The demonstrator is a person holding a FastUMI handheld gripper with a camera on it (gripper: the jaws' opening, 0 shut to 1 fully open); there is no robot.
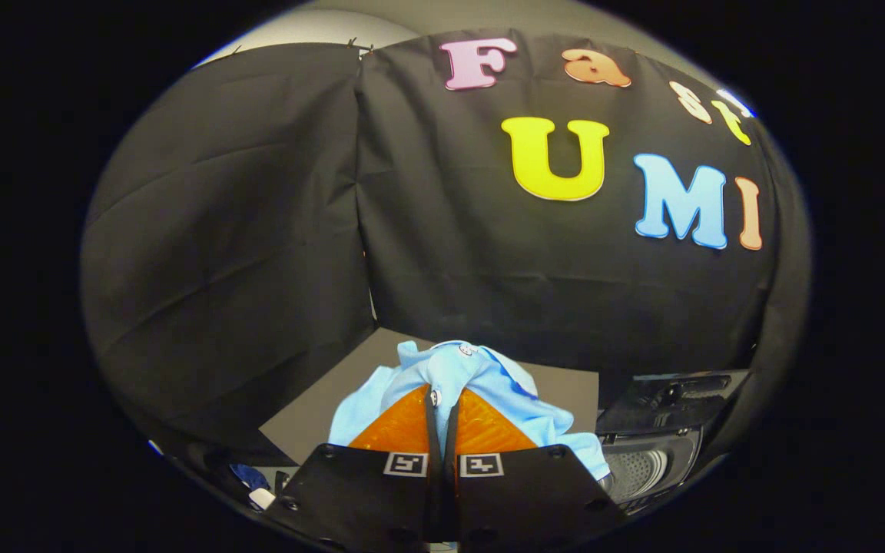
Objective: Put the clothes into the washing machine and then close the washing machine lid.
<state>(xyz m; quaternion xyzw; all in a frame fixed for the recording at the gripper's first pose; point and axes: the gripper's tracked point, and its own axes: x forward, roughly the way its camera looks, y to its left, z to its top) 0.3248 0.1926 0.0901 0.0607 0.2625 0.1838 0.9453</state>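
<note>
A light blue shirt [481,380] with small buttons is bunched around my fingertips and drapes over both sides of them. My gripper [442,403] is shut on the shirt, the two fingers [408,426] pressed together on a fold of cloth, lifted above the dark table [312,418]. To the right and lower stands the washing machine [654,461], its lid [677,392] raised upright at the back and its perforated drum showing in the opening.
Black cloth walls close the booth behind and to the left, meeting in a corner past the table. A small blue and white item [254,484] lies low to the left of my fingers.
</note>
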